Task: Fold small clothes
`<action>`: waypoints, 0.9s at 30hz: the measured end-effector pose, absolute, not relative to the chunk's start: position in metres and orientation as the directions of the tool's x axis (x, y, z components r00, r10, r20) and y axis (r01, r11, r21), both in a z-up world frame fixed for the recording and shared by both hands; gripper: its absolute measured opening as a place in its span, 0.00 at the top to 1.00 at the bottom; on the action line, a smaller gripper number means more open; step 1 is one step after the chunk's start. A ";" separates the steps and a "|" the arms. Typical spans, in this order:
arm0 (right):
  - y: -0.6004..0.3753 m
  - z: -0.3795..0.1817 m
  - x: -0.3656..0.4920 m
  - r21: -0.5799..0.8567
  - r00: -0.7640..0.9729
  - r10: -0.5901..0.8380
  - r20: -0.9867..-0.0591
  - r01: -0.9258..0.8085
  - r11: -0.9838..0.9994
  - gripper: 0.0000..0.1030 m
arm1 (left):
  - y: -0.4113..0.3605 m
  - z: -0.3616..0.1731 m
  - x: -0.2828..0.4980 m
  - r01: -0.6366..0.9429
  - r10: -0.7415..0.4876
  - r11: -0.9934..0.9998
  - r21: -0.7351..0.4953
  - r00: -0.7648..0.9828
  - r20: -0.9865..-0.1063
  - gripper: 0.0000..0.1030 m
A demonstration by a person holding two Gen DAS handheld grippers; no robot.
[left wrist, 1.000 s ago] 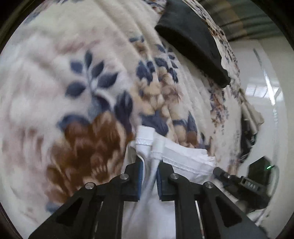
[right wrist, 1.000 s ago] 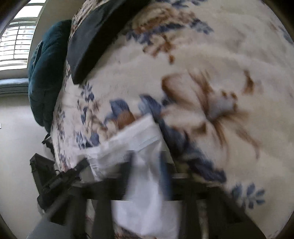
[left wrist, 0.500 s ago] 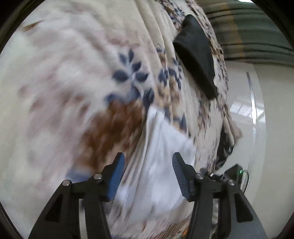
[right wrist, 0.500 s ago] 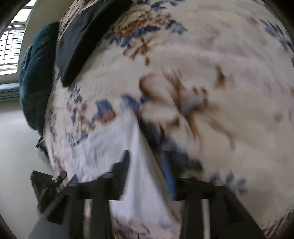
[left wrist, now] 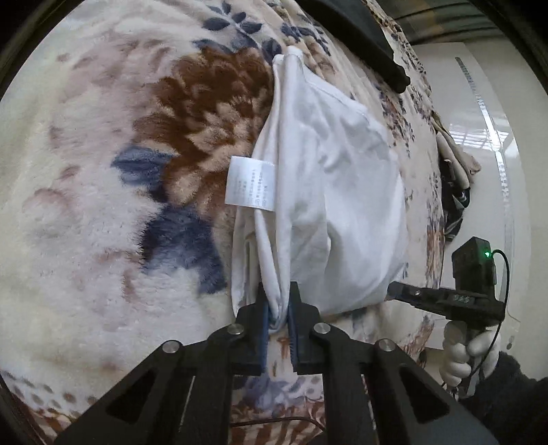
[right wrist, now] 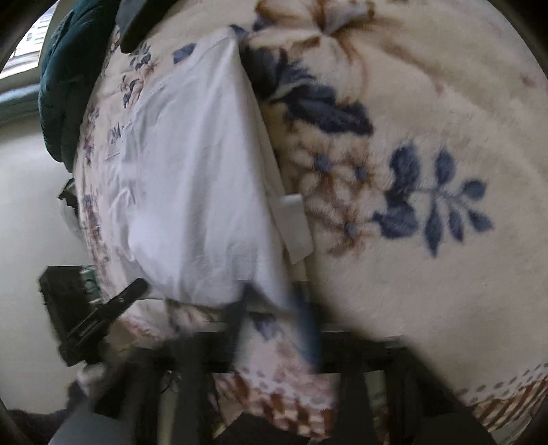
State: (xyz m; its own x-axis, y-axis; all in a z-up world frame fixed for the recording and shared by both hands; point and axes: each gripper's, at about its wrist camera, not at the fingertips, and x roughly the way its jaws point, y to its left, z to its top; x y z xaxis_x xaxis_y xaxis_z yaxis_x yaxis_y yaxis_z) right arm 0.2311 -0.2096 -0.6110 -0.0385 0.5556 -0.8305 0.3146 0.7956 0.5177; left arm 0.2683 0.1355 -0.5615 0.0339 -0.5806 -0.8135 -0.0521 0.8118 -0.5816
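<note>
A white garment [left wrist: 342, 191] lies folded lengthways on the floral blanket [left wrist: 102, 205], its care label [left wrist: 250, 183] sticking out on the left. My left gripper [left wrist: 278, 308] is closing, and its blue pads pinch the garment's bunched near-left corner. In the blurred right wrist view the white garment [right wrist: 198, 191] runs away from my right gripper [right wrist: 274, 308], whose jaws are closing with the near corner of the cloth between them. From the left wrist view the right gripper [left wrist: 397, 289] touches the near-right corner, held by a gloved hand [left wrist: 469, 349].
A black garment [left wrist: 370, 41] lies at the far end of the blanket, and shows as the black garment [right wrist: 137, 30] in the right view. A teal cushion [right wrist: 65, 85] sits beyond the blanket's edge. Pale floor [left wrist: 496, 102] runs along the right. The left gripper [right wrist: 102, 308] appears at lower left.
Both grippers let go of the garment's far hem, opened, drew back along the cloth and closed on its near corners. The garment now lies stretched out ahead of them.
</note>
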 end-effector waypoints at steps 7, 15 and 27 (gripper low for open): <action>-0.222 -0.597 0.232 0.478 0.003 0.507 -0.862 0.338 0.811 0.99 | 0.144 -0.556 0.265 -0.040 -0.559 0.827 -0.560 0.042 -0.828 0.94; -0.223 -0.601 0.234 0.512 -0.043 0.574 -0.818 0.400 0.760 0.79 | 0.172 -0.562 0.253 -0.261 -0.658 0.717 -0.646 0.052 -0.751 0.64; -0.236 -0.661 0.181 0.636 0.204 0.813 -0.546 0.732 0.244 0.50 | 0.162 -0.625 0.199 -0.661 -0.796 0.188 -0.727 0.330 -0.507 0.48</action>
